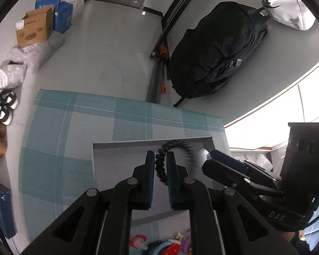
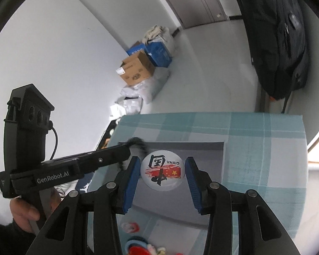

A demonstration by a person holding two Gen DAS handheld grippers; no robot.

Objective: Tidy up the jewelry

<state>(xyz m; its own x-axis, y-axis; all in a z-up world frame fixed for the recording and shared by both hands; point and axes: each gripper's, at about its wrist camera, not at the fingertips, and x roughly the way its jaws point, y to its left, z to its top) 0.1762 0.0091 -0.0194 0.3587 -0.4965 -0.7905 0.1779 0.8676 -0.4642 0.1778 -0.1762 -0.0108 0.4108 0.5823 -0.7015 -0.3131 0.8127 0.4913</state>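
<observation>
Left tongs clamped on black bead bracelet | right tongs gripping China badge over tray | risk: badge slips, edge-held

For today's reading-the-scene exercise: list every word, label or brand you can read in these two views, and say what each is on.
"CHINA": round white badge, upside down.
"GenRobot.AI": left gripper body.
"DAS": right gripper body, upside down.
Cardboard box print: too small.
Grey bag lettering: partly cut off.

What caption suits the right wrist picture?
Right gripper holds a round China badge over a grey tray.
</observation>
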